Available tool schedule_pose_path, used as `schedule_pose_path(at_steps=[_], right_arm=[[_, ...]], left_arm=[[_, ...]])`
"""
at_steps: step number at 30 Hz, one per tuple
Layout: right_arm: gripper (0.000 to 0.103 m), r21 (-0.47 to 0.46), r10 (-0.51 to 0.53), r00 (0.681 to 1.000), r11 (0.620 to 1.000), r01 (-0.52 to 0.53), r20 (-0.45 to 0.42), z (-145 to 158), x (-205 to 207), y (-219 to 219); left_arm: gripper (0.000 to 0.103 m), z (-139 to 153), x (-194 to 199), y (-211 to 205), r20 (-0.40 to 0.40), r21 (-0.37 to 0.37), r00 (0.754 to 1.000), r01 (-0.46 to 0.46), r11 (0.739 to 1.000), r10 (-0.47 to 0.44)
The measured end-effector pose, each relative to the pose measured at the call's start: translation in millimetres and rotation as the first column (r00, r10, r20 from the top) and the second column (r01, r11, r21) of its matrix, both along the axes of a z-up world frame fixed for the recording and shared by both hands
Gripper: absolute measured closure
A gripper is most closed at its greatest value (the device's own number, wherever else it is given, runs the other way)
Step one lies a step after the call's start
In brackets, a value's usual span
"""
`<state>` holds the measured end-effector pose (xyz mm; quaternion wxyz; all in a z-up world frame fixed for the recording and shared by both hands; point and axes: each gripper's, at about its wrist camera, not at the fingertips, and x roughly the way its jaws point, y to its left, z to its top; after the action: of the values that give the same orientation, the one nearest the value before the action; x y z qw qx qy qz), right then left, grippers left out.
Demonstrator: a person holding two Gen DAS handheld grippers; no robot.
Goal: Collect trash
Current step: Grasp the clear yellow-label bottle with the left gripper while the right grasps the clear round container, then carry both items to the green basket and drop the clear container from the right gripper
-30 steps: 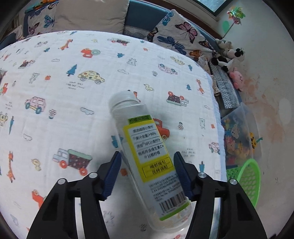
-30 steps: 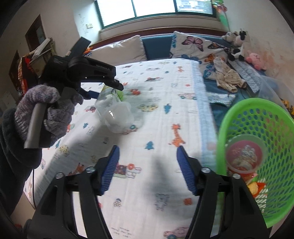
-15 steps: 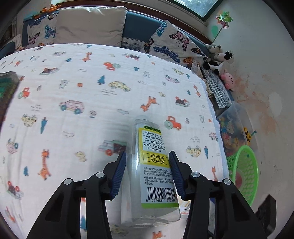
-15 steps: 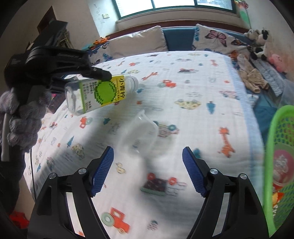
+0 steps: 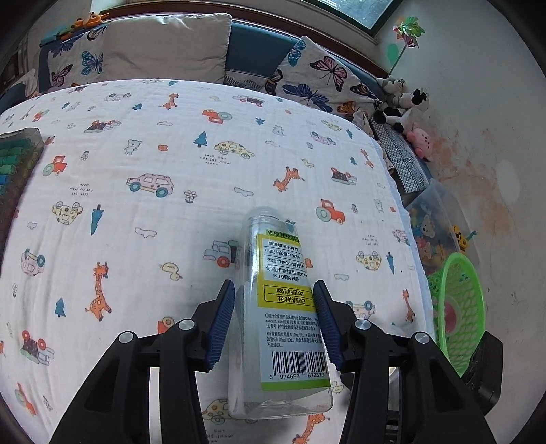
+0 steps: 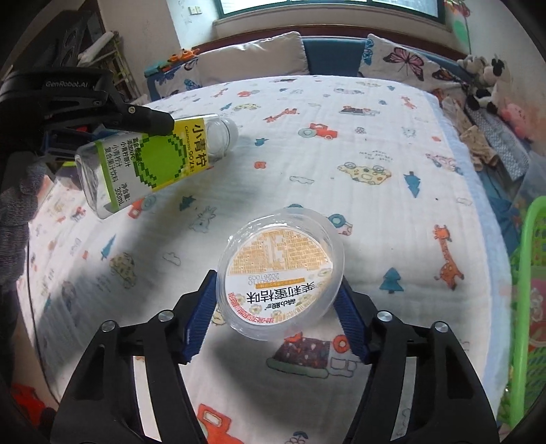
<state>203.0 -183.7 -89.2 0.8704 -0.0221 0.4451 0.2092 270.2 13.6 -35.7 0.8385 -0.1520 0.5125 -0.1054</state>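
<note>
We look over a bed [image 5: 143,164] spread with a white cartoon-print blanket; butterfly cushions [image 5: 320,82] and a beige pillow [image 5: 170,44] lean on its blue headboard [image 6: 334,54]. Daylight enters a window [image 6: 327,7] above, and the cream wall [image 5: 477,112] is stained

Green basket [image 5: 457,307], cartoon-print white blanket [image 5: 136,164]

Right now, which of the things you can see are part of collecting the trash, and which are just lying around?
Part of the job:
- empty bottle, held in the left gripper
- clear plastic cup, between the right gripper pads
- green basket

Just lying about:
- butterfly pillows
- plush toys
- clear toy bin
</note>
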Motion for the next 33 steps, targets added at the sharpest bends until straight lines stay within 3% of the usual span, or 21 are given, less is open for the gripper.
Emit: schedule_pose_path(at_steps=[7,18,25,33], right_arm=[[0.037,0.029,-0.025,1.000,0.999,0.025,0.009,5,-8,-10],[0.037,0.064,-0.113,0.991,0.992,0.108,0.077,36,-48,-54],[0.037,0.074,-0.233,0.967,0.971,0.226,0.106,50,-69,-107],[0.037,0.089,-0.332,0.935,0.942,0.323,0.124,57,-77,-152]], left_arm=[[0.057,5,-10,-7,0.014,0.007,0.999,0.029,1.000,-0.029],[0.058,21,-30,-46,0.045,0.008,0.992,0.121,0.993,-0.122],[0.058,26,-42,-78,0.063,0.005,0.980,0.188,0.982,-0.188],[0.058,4,-54,-93,0.040,0.039,0.967,0.250,0.968,-0.251]])
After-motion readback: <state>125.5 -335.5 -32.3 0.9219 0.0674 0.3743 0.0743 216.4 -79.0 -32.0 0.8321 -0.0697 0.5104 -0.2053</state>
